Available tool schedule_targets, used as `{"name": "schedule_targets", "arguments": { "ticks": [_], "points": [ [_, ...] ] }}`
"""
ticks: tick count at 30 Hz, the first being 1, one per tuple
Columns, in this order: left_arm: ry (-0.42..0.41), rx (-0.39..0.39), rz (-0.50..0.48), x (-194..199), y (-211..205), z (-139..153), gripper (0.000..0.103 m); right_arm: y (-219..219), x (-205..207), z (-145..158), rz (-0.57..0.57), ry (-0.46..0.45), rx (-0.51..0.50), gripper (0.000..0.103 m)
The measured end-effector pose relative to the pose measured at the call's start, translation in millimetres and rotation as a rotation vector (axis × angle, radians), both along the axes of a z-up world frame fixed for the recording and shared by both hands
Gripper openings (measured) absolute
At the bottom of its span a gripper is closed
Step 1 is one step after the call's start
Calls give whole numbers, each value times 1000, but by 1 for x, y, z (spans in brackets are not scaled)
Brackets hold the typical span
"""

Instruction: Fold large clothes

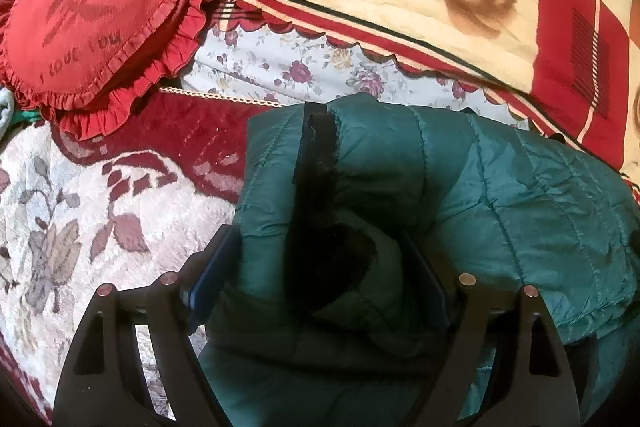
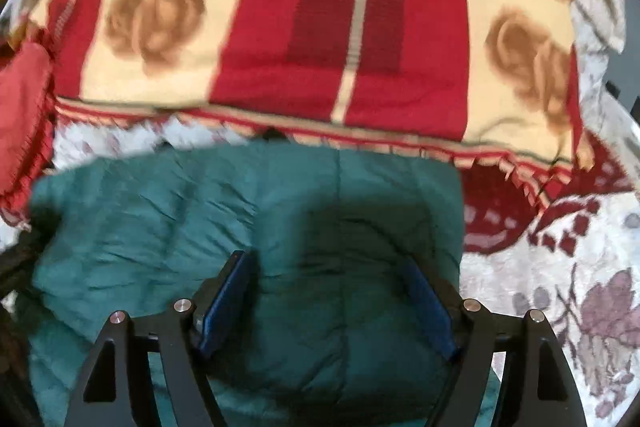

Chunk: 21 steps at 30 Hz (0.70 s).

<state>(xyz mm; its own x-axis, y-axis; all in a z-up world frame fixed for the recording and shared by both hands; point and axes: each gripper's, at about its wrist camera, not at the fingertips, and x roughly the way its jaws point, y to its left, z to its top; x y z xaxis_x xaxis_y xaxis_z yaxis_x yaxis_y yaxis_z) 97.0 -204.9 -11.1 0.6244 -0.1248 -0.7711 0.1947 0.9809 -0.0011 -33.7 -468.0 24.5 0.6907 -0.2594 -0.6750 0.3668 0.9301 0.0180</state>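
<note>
So the green puffer jacket (image 1: 500, 187) is lying bunched on the bed, on a cream-and-red floral blanket (image 1: 80, 207). Left gripper (image 1: 320, 267) has its jaws spread wide with a fat roll of jacket and its black zipper strip (image 1: 312, 147) between them, not squeezed as far as I can see. Right gripper (image 2: 340, 303) hangs over the jacket, jaws apart too, nothing pinched. A red heart pillow (image 1: 104, 11) sits close on the left, and a checked rose blanket (image 2: 280, 39) crowds the far edge.
</note>
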Motion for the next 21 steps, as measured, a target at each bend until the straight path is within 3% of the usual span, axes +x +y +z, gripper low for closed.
{"name": "schedule_targets", "arguments": {
  "ticks": [3, 7, 13, 17, 21],
  "points": [
    [-3, 7, 1, 0, -1, -1, 83, 28, -2, 13, 88, -34, 13, 77],
    [-2, 0, 0, 0, 0, -1, 83, 72, 23, 1, 216, 19, 25, 77],
    [4, -16, 1, 1, 2, -4, 86, 88, 42, -43, 210, 111, -24, 78],
    [10, -25, 10, 2, 3, -5, 88, 85, 43, -41, 213, 127, -4, 79],
    [10, -46, 8, -7, 12, 4, 88, 73, 15, -17, 193, 64, 103, 79]
  ]
}}
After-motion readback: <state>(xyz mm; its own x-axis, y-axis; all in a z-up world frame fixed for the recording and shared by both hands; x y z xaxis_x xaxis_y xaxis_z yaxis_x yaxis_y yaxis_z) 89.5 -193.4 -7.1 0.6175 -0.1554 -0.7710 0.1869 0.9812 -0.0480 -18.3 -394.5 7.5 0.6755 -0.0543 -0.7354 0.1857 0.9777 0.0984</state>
